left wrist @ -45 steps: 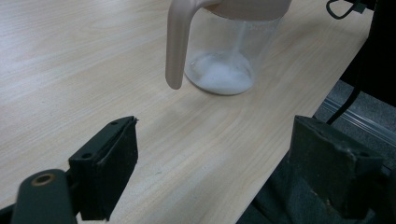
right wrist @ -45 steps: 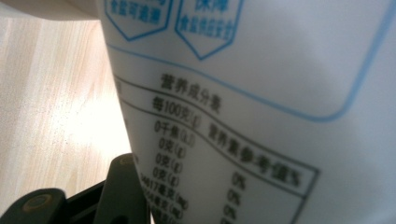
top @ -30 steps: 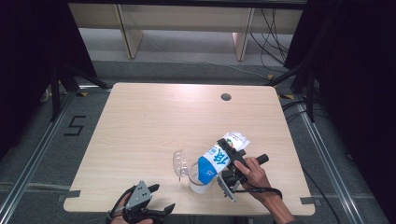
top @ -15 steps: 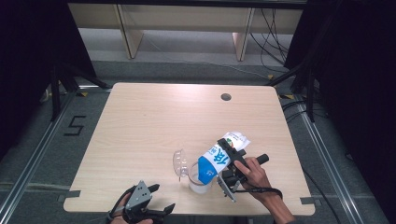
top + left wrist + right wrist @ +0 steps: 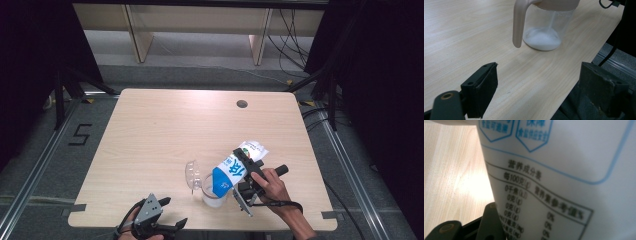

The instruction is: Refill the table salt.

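— Dark curtains and a grey floor frame my pale wooden table point(image 5: 165, 140) in the high view, with shelving beyond its far edge and a cable hole point(image 5: 242, 104) near the far right corner. What do you want first?

— The bag. Where is it?

— Near the front edge, right of centre. My right gripper point(image 5: 250, 172) has its jaws clamped across a white and blue salt bag point(image 5: 235, 170), which is tilted with its lower end over the clear measuring jug point(image 5: 212, 192). The jug stands on the table, its lid point(image 5: 191, 175) flipped open to the left.

— And your left?

— My left gripper point(image 5: 162, 220) sits at the front edge, left of the jug and well apart from it, jaws spread and holding nothing.

— Left gripper view?

— Both black jaws stand wide apart over bare wood at the table's edge. Ahead of them is the jug point(image 5: 547, 27) with its beige handle point(image 5: 520, 22), a thin white stream point(image 5: 552, 21) falling into a shallow layer of salt point(image 5: 541, 41) at the bottom.

— Right gripper view?

— The bag point(image 5: 564, 182) is pressed right up against the camera, showing blue outlines and a printed nutrition table. One black jaw lies against the bag's lower left; the other is hidden. Table wood point(image 5: 451, 177) shows at the left.
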Action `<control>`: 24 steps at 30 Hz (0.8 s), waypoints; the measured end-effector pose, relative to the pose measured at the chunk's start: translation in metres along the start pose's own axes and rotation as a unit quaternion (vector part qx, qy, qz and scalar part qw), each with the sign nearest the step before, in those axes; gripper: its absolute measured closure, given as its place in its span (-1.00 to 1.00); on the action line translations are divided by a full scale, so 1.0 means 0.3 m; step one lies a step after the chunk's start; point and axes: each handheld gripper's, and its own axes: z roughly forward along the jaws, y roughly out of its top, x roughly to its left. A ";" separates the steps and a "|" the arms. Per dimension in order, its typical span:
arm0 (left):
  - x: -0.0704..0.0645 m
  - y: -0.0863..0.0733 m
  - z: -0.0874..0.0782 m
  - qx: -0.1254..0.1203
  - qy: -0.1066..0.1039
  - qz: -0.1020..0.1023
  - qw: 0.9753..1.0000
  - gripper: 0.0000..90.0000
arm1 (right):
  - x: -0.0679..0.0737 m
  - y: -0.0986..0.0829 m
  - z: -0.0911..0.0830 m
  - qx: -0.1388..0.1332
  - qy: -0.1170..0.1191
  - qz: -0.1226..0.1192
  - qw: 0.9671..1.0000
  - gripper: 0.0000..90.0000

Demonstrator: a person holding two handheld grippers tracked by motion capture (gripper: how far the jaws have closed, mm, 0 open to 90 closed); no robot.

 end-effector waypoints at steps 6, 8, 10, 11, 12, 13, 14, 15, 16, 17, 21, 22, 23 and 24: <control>0.000 0.000 0.000 0.000 0.000 0.000 1.000 -0.66 | -0.005 0.001 -0.002 0.001 -0.003 -0.009 1.000 0.19; 0.000 0.000 0.000 0.000 0.000 0.000 1.000 -0.66 | -0.006 0.001 -0.002 0.001 -0.004 -0.011 1.000 0.19; 0.000 0.000 -0.001 0.000 0.000 0.000 1.000 -0.66 | -0.012 0.002 0.000 -0.005 -0.008 -0.024 1.000 0.19; 0.000 0.000 -0.001 0.000 0.000 0.000 1.000 -0.66 | -0.005 0.001 -0.001 -0.002 -0.006 -0.013 1.000 0.19; 0.000 0.000 0.000 0.000 0.000 0.000 1.000 -0.66 | -0.002 0.001 -0.003 0.001 -0.001 -0.002 1.000 0.20; 0.000 0.000 0.000 0.000 0.000 0.000 1.000 -0.66 | -0.003 0.002 -0.002 0.001 -0.002 -0.005 1.000 0.20; 0.000 0.000 -0.001 0.000 0.000 0.000 1.000 -0.66 | -0.005 0.002 0.000 -0.004 -0.004 -0.010 1.000 0.21; 0.000 0.000 -0.001 0.000 0.000 0.000 1.000 -0.66 | -0.005 0.002 -0.001 -0.001 -0.002 -0.009 1.000 0.21; 0.000 0.000 -0.001 0.000 0.000 -0.001 1.000 -0.66 | -0.006 0.002 -0.001 -0.002 -0.004 -0.015 1.000 0.21; 0.000 0.000 -0.001 0.000 0.000 -0.001 1.000 -0.66 | -0.005 0.001 -0.001 -0.001 -0.003 -0.013 1.000 0.21; 0.000 0.000 -0.001 0.000 0.000 0.000 1.000 -0.66 | -0.003 0.001 -0.003 0.003 -0.002 -0.006 1.000 0.21; 0.000 0.000 -0.001 0.000 0.000 -0.001 1.000 -0.66 | -0.004 0.001 -0.003 0.001 -0.003 -0.008 1.000 0.21; 0.000 0.000 -0.001 0.000 0.000 -0.001 1.000 -0.66 | -0.004 0.001 -0.002 0.001 -0.003 -0.008 1.000 0.21; 0.000 0.000 -0.001 0.000 0.000 -0.001 1.000 -0.66 | -0.003 0.001 -0.002 0.000 -0.003 -0.007 1.000 0.21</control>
